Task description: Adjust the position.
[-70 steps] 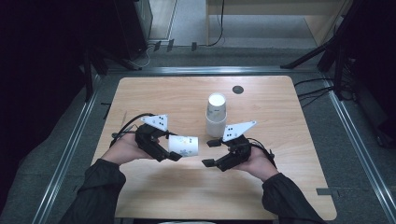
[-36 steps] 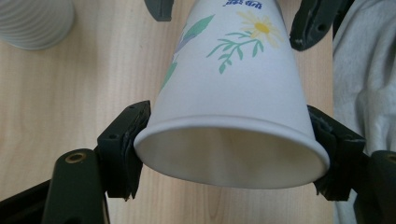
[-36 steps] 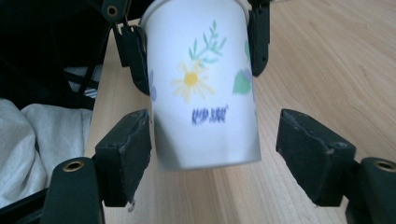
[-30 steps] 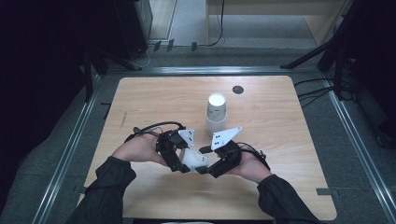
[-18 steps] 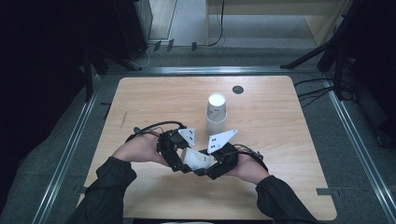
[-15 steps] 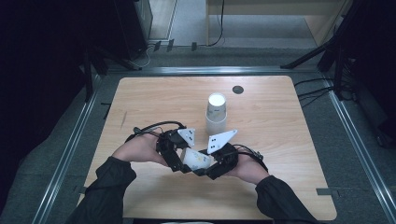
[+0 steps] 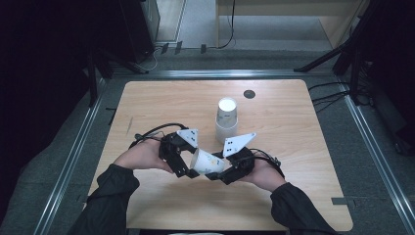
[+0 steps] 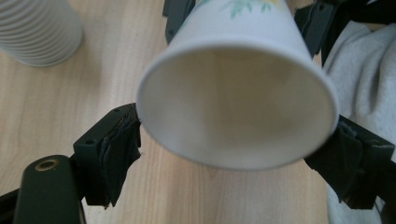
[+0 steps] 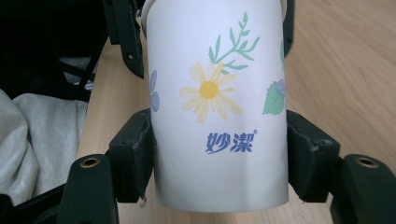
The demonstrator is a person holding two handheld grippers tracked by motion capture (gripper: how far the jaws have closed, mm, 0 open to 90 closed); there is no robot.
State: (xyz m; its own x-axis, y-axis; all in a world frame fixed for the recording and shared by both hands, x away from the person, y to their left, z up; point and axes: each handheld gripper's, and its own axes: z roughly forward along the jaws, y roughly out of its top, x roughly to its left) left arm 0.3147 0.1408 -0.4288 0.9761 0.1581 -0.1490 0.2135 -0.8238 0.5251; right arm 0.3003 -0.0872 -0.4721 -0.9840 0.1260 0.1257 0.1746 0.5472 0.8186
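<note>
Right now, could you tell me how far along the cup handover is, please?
Done: the right gripper grips the flowered paper cup by its sides, its jaws having just been closing, then easing slightly. In hand: the left gripper has just been opening its jaws, the rim between them. Left: drawing the left gripper clear, then probably adding the cup to the upturned stack.

One overhead camera, two close claw cameras sharing the cup (image 7: 208, 162)

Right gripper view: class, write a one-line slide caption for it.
Right gripper jaws clamp a flower-printed paper cup above the wooden table.
</note>
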